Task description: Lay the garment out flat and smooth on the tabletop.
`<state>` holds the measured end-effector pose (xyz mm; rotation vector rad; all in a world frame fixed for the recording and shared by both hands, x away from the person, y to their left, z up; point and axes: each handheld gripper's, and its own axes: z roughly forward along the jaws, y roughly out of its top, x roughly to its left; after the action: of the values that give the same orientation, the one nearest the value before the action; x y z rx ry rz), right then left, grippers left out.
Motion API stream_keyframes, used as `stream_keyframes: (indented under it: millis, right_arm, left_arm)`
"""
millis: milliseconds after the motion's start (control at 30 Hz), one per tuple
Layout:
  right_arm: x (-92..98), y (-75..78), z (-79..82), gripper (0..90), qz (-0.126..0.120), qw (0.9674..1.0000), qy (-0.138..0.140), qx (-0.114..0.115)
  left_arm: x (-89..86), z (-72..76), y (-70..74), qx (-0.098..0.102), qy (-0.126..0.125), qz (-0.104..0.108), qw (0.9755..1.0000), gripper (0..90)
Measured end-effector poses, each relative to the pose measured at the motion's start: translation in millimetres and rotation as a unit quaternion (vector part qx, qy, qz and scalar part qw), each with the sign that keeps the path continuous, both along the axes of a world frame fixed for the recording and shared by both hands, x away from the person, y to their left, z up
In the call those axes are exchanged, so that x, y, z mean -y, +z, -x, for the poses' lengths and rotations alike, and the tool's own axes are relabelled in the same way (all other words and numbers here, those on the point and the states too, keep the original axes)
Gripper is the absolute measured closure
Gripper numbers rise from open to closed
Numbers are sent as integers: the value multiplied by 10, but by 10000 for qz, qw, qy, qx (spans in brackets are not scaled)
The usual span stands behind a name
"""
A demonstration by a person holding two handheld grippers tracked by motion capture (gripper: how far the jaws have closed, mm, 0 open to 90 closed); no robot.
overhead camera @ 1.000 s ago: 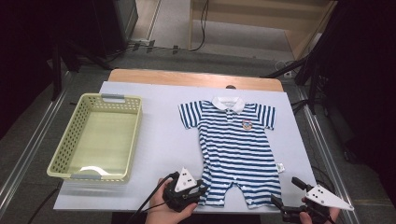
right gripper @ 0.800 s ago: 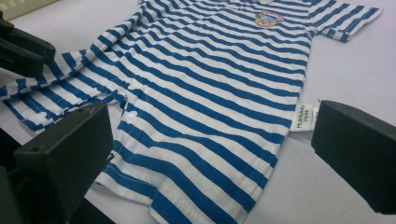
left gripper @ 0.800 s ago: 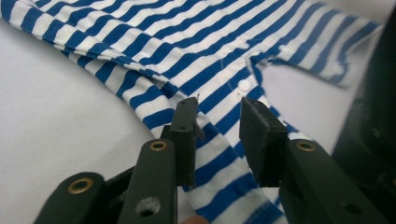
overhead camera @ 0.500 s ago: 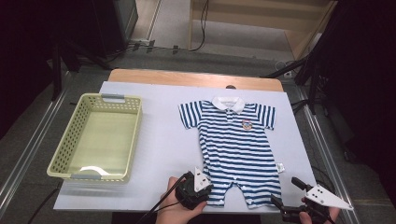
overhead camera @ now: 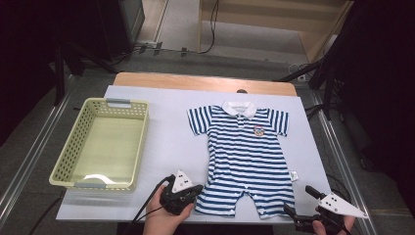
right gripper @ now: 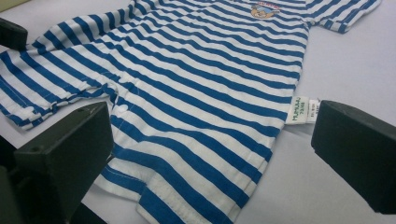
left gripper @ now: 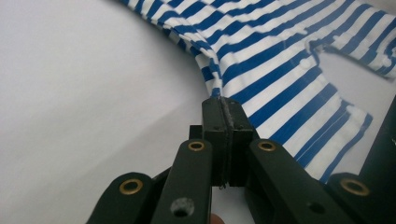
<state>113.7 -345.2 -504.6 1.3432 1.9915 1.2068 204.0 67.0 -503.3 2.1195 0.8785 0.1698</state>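
Observation:
A blue-and-white striped baby romper (overhead camera: 247,156) lies flat on the white tabletop (overhead camera: 166,127), collar away from me. My left gripper (overhead camera: 198,188) is at the romper's near left leg. Its jaws have just been closing, and in the left gripper view the left gripper (left gripper: 223,105) has its pads pressed together on the hem edge of the romper (left gripper: 280,70), which bunches up slightly there. My right gripper (overhead camera: 299,200) sits by the near right leg. In the right gripper view the right gripper (right gripper: 210,140) stands wide open, low over the romper (right gripper: 196,93), and grips nothing.
A pale yellow-green plastic basket (overhead camera: 119,102) stands on the left of the table, with nothing in it. A white size label (right gripper: 299,109) sticks out of the romper's right side seam. Metal rails run along both table sides, and the front edge is close under my hands.
My left gripper has slid right to the romper's left leg, and its jaws have shut on the hem. The right gripper has stayed put.

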Motion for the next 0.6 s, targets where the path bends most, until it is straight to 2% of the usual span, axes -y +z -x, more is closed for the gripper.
stream_keyframes:
  millis: [167, 267, 400, 467, 533, 600]
  right_arm:
    - [9, -8, -2, 0, 34, 10000, -35, -1]
    - [19, -13, -3, 0, 24, 10000, -51, 1]
    - [27, -23, -10, 0, 20, 10000, -59, -34]
    - [30, -32, -17, 63, 38, 9999, -84, -46]
    - [35, -45, -26, 149, 42, 9999, -110, -62]
    - [40, -65, -44, 186, 52, 9998, -156, -133]
  left_arm:
    - [-71, 13, -52, -200, -14, -135, 9997, 900]
    - [-88, 3, -49, -226, -27, -163, 9996, 893]
    - [-90, -64, -10, -154, 69, 80, 9998, 732]
    - [-70, -105, 11, -91, 144, 115, 9998, 658]
    - [-49, -140, 20, -92, 142, 182, 9997, 655]
    - [-24, -150, 7, -99, 110, 169, 9997, 656]
